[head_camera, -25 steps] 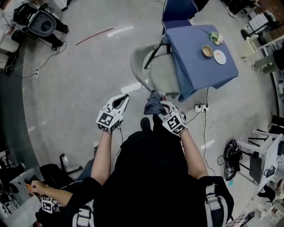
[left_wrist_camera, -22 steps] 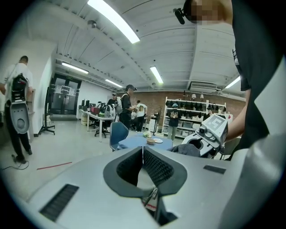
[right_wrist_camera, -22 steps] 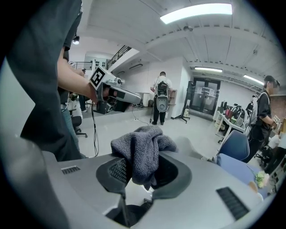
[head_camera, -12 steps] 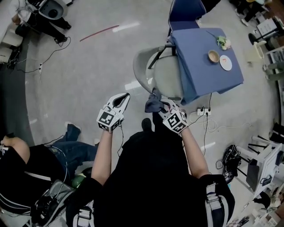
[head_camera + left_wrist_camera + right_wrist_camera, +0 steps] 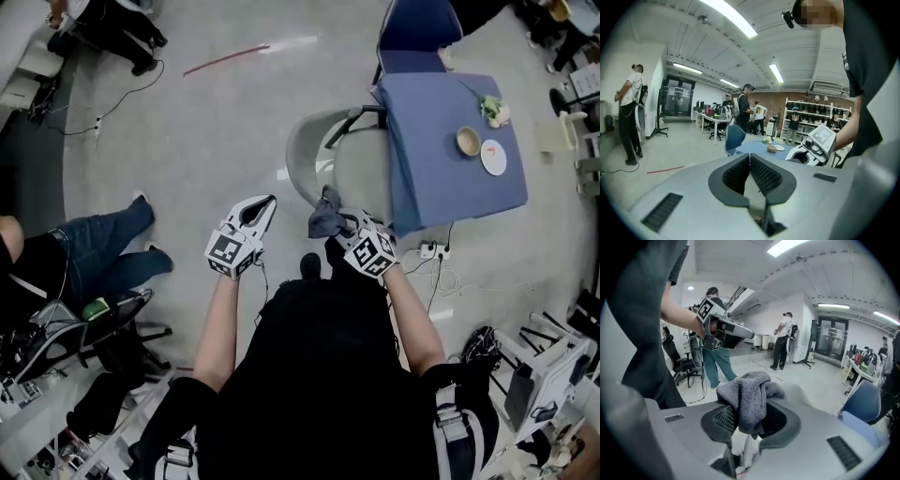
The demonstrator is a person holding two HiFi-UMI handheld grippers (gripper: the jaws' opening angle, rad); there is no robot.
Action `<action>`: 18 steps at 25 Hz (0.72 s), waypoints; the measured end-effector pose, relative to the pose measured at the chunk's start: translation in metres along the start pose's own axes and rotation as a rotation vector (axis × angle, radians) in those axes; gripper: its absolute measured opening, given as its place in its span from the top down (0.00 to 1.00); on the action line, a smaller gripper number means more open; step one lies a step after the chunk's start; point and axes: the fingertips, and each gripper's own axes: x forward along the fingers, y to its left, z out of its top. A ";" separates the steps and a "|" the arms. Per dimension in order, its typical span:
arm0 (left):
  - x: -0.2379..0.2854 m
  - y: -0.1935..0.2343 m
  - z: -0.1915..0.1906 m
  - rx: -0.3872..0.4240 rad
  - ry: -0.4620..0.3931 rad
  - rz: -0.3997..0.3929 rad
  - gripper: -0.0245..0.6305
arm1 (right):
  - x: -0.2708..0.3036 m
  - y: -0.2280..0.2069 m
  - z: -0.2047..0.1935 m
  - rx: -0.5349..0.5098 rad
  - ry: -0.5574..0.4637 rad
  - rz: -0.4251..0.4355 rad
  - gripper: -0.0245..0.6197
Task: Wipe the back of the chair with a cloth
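Arms outstretched: right gripper (image 5: 337, 218) clamps cloth (image 5: 322, 219), perhaps touching chair (image 5: 306, 155); left gripper (image 5: 269, 201) fingers closed, empty.

The pale grey floor (image 5: 216, 122) carries a grey chair (image 5: 347, 169) pushed up against a table (image 5: 450, 187) draped in a blue cloth (image 5: 412, 197), with a blue chair (image 5: 417, 33) at the table's far end. On the table stand a small bowl (image 5: 468, 141) and, just beside it, a white plate (image 5: 493, 157), with a greenish-white bunch (image 5: 494, 111) near them. A thin red strip (image 5: 225, 59) lies on the floor well apart from the chairs, and a white power strip (image 5: 432, 250) with a looping cable (image 5: 450, 272) lies beside the table.
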 end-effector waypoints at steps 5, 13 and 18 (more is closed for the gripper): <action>0.028 0.016 0.010 -0.008 0.011 0.037 0.92 | 0.015 -0.040 -0.006 -0.057 0.012 0.047 0.77; 0.059 0.036 0.026 -0.044 0.020 0.146 0.92 | 0.033 -0.086 -0.017 -0.038 -0.001 0.162 0.77; 0.064 0.048 0.030 -0.096 -0.016 0.227 0.92 | 0.060 -0.100 -0.024 -0.056 0.016 0.244 0.77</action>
